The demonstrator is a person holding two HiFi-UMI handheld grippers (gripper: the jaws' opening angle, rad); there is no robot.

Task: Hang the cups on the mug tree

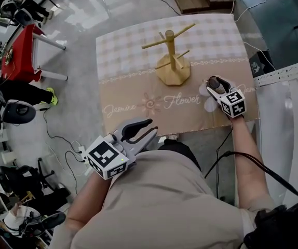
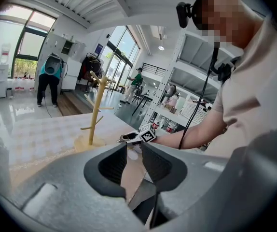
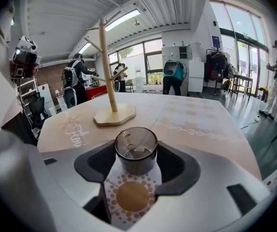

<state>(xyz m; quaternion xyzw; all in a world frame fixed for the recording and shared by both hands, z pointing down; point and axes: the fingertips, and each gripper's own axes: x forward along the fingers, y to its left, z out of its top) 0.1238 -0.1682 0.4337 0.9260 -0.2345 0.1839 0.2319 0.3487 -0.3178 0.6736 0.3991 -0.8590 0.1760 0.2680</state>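
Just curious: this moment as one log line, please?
right fingers: closed on dark metal cup | left fingers: open, empty | wooden mug tree: bare

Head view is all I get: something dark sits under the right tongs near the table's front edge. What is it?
Observer: A dark cup, upright and empty, standing on a flower print between the right tongs.
Operator: Gripped?
Observer: Its sides look right against both pads; whether they press, I cannot tell.
Operator: And the left tongs?
Observer: The left tongs stand apart with nothing between them.
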